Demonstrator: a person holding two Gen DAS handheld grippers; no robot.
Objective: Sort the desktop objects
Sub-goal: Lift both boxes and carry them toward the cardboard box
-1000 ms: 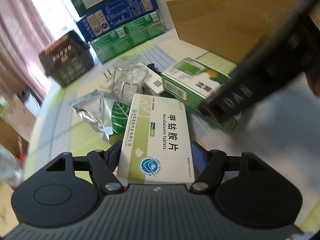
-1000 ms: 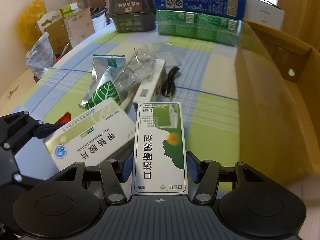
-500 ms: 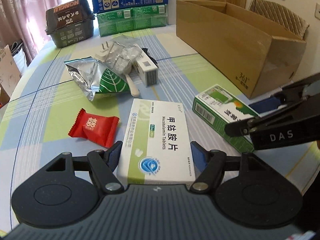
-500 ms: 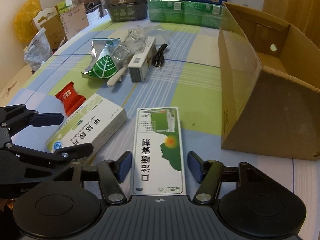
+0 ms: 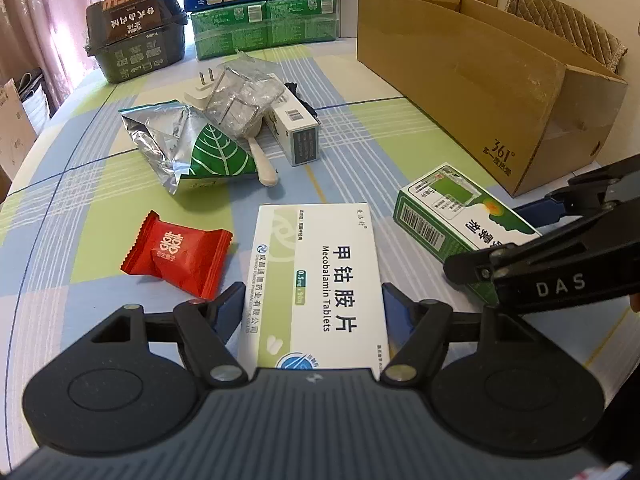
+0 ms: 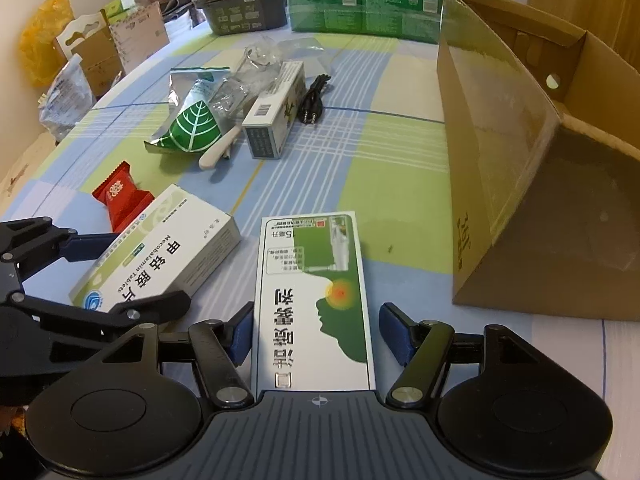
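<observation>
A white Mecobalamin tablet box [image 5: 320, 280] sits between the blue pads of my left gripper [image 5: 313, 308], which is shut on its long sides; in the right wrist view the same white box [image 6: 160, 256] rests low over the checked tablecloth. A green and white medicine box [image 6: 316, 292] lies flat on the cloth between the fingers of my right gripper [image 6: 316, 328]. Its pads stand a little off both sides of the box, so it is open. From the left wrist view this green box [image 5: 460, 216] is to the right of the white one.
An open cardboard box [image 5: 480, 60] stands at the right. A red candy [image 5: 176, 256] lies left of the white box. Further back are a foil leaf bag [image 5: 192, 144], a small white carton [image 5: 296, 128] and a black cable [image 6: 314, 98]. Stacked cartons [image 5: 260, 12] line the far edge.
The right gripper's pads have drawn apart from the green box, which now lies on the cloth beside the cardboard box. The left wrist view has rolled level, the white box still gripped.
</observation>
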